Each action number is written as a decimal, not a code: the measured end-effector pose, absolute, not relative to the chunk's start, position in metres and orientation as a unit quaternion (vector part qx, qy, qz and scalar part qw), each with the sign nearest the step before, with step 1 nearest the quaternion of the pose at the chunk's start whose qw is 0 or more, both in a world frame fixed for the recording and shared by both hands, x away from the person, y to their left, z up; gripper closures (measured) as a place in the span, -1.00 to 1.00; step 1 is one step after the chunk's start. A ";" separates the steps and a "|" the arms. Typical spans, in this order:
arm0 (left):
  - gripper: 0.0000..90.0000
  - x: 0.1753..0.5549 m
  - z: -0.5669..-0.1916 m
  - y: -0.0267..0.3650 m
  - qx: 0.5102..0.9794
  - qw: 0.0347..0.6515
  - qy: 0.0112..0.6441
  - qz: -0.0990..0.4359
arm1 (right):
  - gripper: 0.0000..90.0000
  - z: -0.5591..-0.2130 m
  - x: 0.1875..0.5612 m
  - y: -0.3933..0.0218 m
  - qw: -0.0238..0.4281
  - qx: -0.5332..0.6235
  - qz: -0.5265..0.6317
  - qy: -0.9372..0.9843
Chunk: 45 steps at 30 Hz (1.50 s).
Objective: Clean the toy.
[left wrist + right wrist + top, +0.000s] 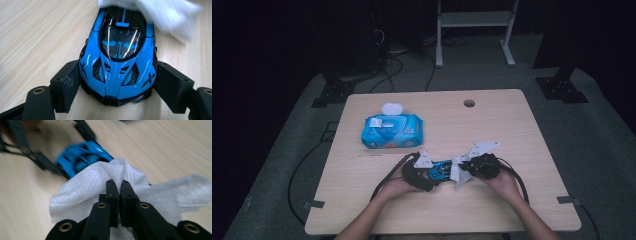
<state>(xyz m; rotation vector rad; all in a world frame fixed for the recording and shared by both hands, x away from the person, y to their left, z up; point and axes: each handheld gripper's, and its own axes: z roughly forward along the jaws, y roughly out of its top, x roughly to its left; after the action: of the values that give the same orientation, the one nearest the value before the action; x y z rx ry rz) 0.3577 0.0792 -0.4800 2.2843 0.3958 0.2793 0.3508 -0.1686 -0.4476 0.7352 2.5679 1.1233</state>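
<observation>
Toy car (pixel 117 57) sits clamped nose-first between the left gripper (pixel 117 87) jaws, long axis running away from them; right gripper (pixel 117 187), clenched on a wipe (pixel 82 195), works its far end

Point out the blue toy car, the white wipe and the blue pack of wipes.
Blue toy car (pixel 117 75), left gripper view, on its hood.
White wipe (pixel 82 187), right gripper view, on its dimpled fold.
Blue pack of wipes (pixel 404 131), high view, on its top.
</observation>
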 end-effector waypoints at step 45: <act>-0.46 0.358 -0.480 0.079 0.900 0.390 0.159 0.110 | 0.90 -0.447 0.352 -0.171 0.131 0.257 0.384 0.877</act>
<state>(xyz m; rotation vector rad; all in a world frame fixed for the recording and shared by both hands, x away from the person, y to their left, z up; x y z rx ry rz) 0.3576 0.0794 -0.4799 2.2872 0.4033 0.2805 0.3516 -0.1714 -0.4470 0.7451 2.5482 1.1141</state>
